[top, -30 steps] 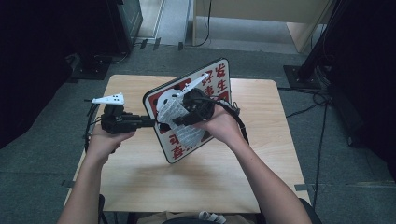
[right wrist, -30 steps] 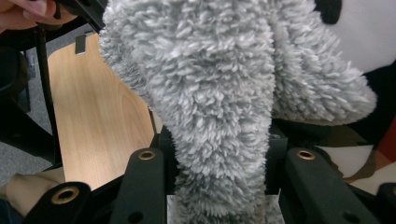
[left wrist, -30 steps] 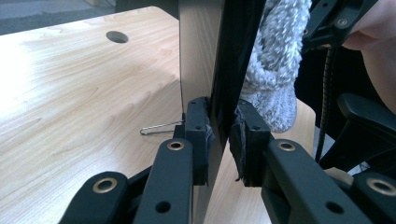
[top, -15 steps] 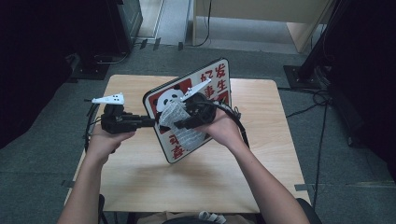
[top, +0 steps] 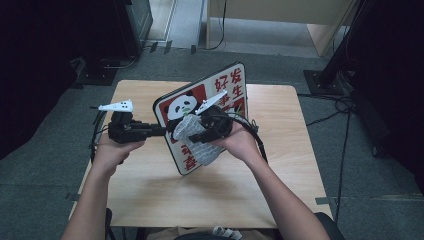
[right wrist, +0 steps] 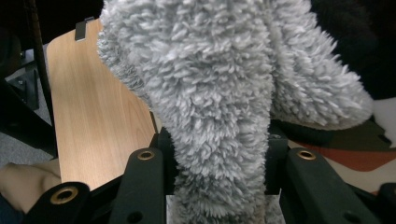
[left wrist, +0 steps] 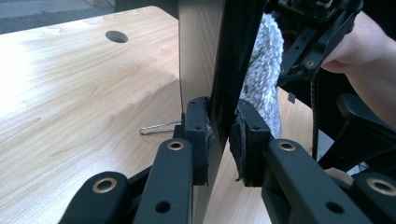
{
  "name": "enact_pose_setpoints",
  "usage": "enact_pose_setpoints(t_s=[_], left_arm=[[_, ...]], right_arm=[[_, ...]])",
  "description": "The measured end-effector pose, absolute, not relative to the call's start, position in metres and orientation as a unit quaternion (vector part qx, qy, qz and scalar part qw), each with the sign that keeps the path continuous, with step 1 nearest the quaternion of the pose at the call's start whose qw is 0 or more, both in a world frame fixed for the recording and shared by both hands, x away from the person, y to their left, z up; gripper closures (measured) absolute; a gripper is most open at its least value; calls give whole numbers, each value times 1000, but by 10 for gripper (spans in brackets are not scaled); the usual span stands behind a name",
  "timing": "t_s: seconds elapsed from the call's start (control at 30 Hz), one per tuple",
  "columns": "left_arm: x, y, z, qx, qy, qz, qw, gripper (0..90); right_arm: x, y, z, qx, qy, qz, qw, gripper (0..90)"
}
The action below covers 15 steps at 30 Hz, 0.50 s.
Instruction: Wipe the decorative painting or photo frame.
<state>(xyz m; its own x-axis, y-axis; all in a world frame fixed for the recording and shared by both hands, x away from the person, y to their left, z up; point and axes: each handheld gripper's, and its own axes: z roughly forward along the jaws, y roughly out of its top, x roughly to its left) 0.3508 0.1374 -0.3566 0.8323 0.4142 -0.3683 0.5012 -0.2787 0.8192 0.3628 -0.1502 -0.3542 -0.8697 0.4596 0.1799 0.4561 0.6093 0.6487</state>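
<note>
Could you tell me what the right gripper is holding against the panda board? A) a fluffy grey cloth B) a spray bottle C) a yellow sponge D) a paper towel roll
A: the right gripper is shut on a fluffy grey cloth laid on the panda board.

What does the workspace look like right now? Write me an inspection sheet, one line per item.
Surface: light wooden table, a round hole in its top.
Job's things: panda sign board held tilted up on edge; fluffy grey cloth against its printed face.
Clutter: a thin wire clip on the table by the board's lower edge.
Grippers: left gripper shut on the board's edge, pads on both faces; right gripper shut on the cloth.
Cables: black cable looping from the right gripper; more cables on the floor at right.
Surroundings: grey carpet, dark stands and a pale cabinet beyond the table.
</note>
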Motion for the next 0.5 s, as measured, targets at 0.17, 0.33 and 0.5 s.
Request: enact_pose_setpoints(t_s=[0.17,0.33,0.5], left_arm=[[351,137,-357,798,287,-41,528,779],[351,137,-357,798,287,-41,528,779],[351,138,-357,799,287,-41,528,778]], right_arm=[[362,-152,-359,254,897,363,1,632],[362,-153,-364,254,896,364,-2,631],[361,-155,-370,256,896,362,-8,629]])
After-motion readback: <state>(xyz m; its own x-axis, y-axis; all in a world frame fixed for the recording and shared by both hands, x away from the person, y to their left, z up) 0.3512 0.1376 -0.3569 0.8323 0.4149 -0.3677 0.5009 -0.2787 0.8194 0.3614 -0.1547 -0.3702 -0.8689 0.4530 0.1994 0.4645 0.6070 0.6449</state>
